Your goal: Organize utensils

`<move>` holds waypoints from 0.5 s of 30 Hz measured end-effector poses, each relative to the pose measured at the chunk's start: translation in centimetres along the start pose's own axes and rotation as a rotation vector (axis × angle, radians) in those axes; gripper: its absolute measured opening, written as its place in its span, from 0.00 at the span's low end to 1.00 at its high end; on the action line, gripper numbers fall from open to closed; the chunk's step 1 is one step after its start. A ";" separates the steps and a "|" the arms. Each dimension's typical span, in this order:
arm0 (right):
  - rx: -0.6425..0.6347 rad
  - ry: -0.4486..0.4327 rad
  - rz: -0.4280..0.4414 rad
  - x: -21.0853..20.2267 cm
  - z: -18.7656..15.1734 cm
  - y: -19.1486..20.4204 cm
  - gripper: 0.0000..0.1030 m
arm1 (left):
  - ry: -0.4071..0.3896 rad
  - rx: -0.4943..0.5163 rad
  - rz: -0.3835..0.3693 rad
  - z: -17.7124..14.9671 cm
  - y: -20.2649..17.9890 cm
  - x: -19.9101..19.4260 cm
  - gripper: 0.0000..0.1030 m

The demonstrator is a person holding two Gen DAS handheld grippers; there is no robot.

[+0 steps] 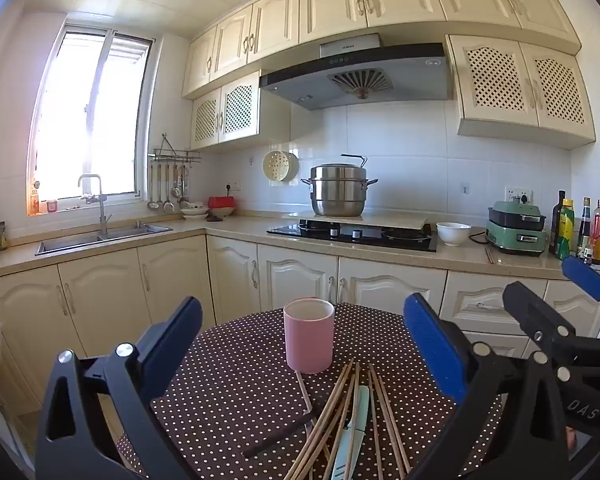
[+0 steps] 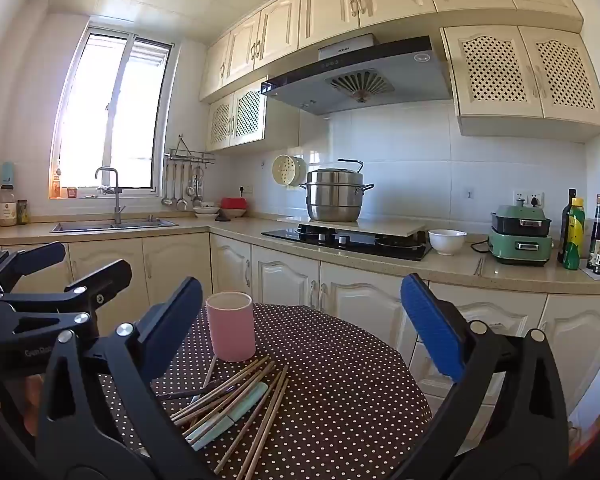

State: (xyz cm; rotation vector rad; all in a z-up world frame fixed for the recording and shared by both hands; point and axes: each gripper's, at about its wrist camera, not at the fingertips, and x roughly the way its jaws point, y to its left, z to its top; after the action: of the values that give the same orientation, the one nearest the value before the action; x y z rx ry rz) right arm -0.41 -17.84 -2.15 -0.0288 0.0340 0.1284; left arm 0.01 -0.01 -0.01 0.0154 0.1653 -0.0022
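Note:
A pink cup (image 1: pixel 309 334) stands upright on a round table with a brown polka-dot cloth (image 1: pixel 236 384); it also shows in the right wrist view (image 2: pixel 231 326). In front of it lies a loose pile of wooden chopsticks (image 1: pixel 342 420) (image 2: pixel 236 396) with a pale green-handled utensil (image 1: pixel 354 436) (image 2: pixel 230 416) and a dark metal utensil (image 1: pixel 304 396) (image 2: pixel 196 392). My left gripper (image 1: pixel 302 340) is open and empty above the pile. My right gripper (image 2: pixel 300 328) is open and empty, to the right of the left one; its fingers (image 1: pixel 540 312) show in the left wrist view.
Behind the table runs a kitchen counter (image 1: pixel 228 226) with a sink (image 1: pixel 100 236), a stove (image 1: pixel 352 234) bearing a steel pot (image 1: pixel 338 190), a white bowl (image 1: pixel 453 233), a green appliance (image 1: pixel 516 232) and bottles (image 1: pixel 580 228). Cream cabinets (image 1: pixel 296 276) stand below.

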 end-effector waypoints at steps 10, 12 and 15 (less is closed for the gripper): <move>-0.004 0.002 -0.003 -0.1 -0.1 -0.2 0.95 | 0.011 -0.001 -0.007 -0.1 -0.5 0.2 0.96; -0.008 0.007 -0.006 0.0 -0.3 -0.1 0.95 | 0.013 -0.004 -0.012 0.0 -0.7 0.1 0.96; -0.010 0.018 -0.011 0.0 0.4 -0.2 0.95 | 0.024 -0.011 -0.025 0.0 -0.2 0.5 0.96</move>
State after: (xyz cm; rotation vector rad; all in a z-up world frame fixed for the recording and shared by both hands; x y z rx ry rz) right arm -0.37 -18.04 -1.70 -0.0399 0.0510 0.1176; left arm 0.50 -0.23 -0.14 0.0019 0.1899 -0.0263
